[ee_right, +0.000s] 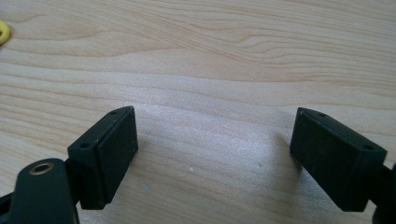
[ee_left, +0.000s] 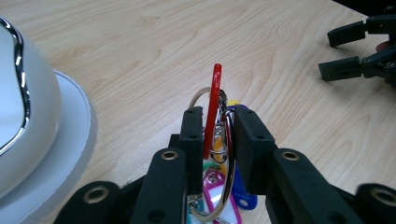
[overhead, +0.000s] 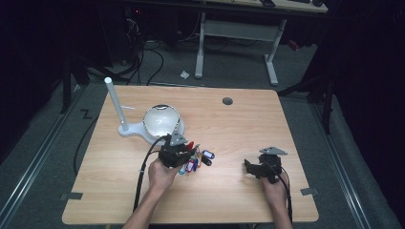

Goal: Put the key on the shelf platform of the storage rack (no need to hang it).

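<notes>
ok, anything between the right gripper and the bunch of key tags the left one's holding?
Nothing visible. The left gripper is shut on the key tag bunch, and bare table lies between it and the open right gripper.

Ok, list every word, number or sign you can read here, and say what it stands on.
None can be read.
Key tags held in the left gripper: their white label windows show no writing.
White dome-shaped stand: no marking.
Tabletop: bare wood grain.
</notes>
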`<state>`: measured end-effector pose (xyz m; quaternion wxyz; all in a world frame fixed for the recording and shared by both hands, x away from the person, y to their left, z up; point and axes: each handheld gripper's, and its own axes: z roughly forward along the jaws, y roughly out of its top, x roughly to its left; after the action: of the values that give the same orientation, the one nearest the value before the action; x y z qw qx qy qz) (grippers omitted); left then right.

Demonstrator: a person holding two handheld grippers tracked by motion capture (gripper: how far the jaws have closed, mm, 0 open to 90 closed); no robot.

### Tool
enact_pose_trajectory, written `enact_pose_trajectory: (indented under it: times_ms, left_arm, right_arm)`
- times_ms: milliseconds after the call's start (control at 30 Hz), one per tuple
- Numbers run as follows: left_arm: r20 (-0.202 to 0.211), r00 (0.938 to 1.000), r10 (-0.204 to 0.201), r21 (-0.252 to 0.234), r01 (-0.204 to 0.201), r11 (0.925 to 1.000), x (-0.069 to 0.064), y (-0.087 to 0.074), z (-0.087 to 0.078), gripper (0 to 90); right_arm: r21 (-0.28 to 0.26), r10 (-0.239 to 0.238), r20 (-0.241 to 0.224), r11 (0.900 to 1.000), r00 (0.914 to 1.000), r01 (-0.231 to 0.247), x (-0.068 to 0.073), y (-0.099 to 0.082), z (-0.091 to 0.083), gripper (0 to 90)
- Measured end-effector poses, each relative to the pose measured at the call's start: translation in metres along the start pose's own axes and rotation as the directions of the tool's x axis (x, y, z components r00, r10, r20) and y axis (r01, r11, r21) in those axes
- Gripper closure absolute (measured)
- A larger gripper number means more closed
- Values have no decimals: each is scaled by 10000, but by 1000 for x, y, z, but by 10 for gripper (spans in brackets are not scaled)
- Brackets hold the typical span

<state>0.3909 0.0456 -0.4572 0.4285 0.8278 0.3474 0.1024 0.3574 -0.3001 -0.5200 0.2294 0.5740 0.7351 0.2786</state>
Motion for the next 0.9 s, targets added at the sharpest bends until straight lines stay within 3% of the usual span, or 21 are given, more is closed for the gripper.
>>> enact_pose_trajectory:
  times_ms: [267, 900]
  left_arm:
    - [51, 9999, -133, -474, 136, 9988, 4, 9, -20, 744]
    - [55, 10000, -65, -934, 70, 9956, 12, 30, -55, 744]
  right_arm:
    - [1, 1, -2, 10000, 10000, -1, 0, 0, 0, 152]
    - [2, 3, -3, 10000, 10000, -3, 0, 0, 0, 152]
